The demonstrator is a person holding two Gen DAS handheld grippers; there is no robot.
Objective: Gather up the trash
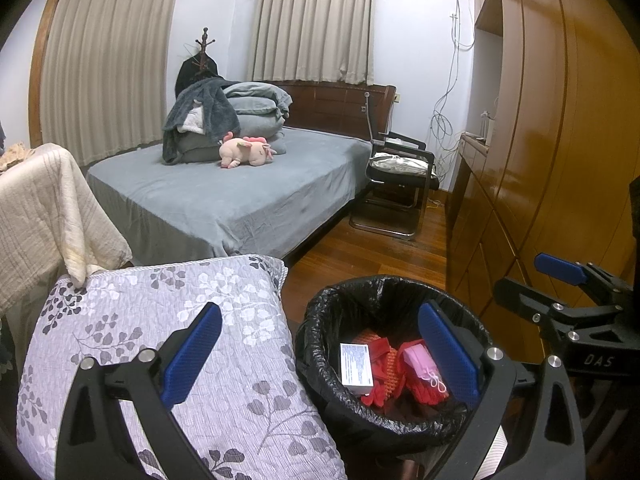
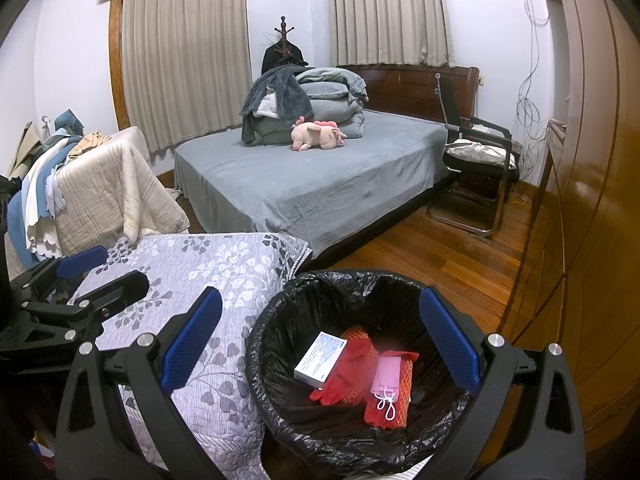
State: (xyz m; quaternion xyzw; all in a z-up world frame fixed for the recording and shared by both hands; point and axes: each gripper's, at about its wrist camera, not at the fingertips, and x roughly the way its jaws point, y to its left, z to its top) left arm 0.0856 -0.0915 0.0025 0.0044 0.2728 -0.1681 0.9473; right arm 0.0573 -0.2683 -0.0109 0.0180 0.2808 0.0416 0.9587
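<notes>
Two handheld grippers are hovering with empty, wide-open jaws over a black-lined trash bin in a bedroom.

The left gripper (image 1: 320, 356) and right gripper (image 2: 320, 344) are both spreading their blue-padded jaws apart, gripping nothing. The trash bin (image 2: 280, 360) is standing on the wooden floor (image 2: 440, 256), touching a floral quilted cushion (image 2: 208, 272) on its left. Inside are lying a white box (image 2: 320, 360), red gloves (image 2: 344, 376) and a pink face mask (image 2: 386, 380). Beyond, a grey bed (image 2: 312, 184) is carrying folded bedding and a pink plush toy (image 2: 316, 134); a black chair (image 2: 480, 160) is standing beside it.
</notes>
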